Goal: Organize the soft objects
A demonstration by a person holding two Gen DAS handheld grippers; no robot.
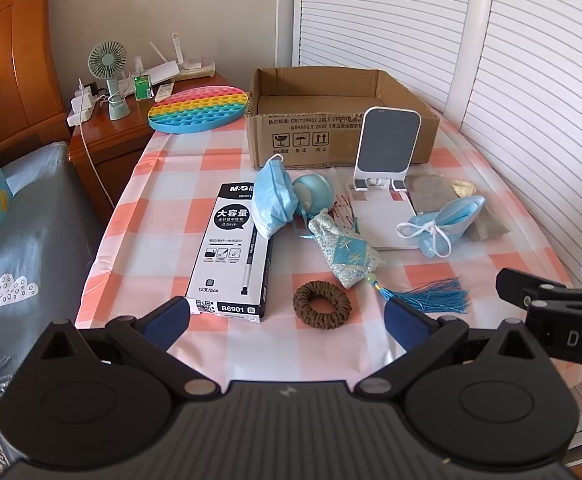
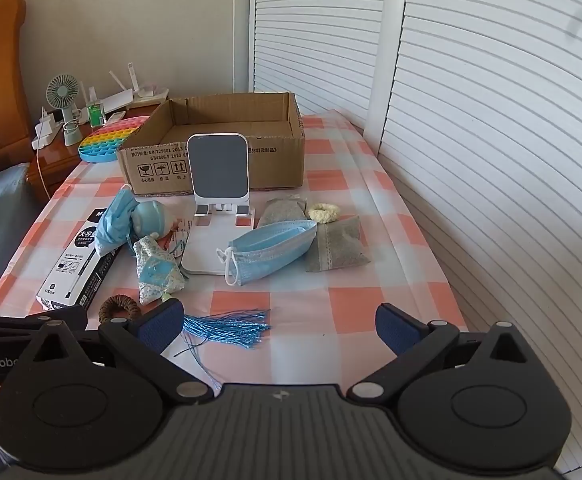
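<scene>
Nearest our left camera lay the brown hair tie [image 1: 322, 305], flat on the counter [image 1: 163, 248] just ahead of our left tongs [image 1: 287, 320], between the two blue pads. Those tongs were spread wide and held nothing; neither pad touched the tie or the pen box [image 1: 231, 248] lying beside the left pad. Our right tongs [image 2: 281, 326] were likewise wide apart and empty, hovering low over the checked cloth, with the blue tassel [image 2: 227, 326] lying just beside the left pad; we could not tell whether pad and threads touched.

The soft things were scattered in the middle of the counter, apparently dumped for sorting. One blue face mask [image 2: 271, 254] lay partly across the base of the white phone stand [image 2: 219, 184]. A second mask [image 1: 273, 196] was draped over a small teal ball [image 1: 313, 194] and the top of the pen box. The patterned sachet [image 1: 347, 256] that carries the tassel lay between the pen box and the stand. Two grey pouches [image 2: 335, 246] and a cream hair tie [image 2: 323, 213] sat to the right of the stand.

Behind them all stood the open cardboard box [image 2: 215, 152], with nothing visible inside it, which we judged to be the likely place for the soft things. The rainbow bubble toy [image 1: 199, 108] lay beside it at the counter's far left corner. Nothing seemed sorted yet. We judged the brown tie the easiest first pick for the left side, the tassel and sachet for the right.
</scene>
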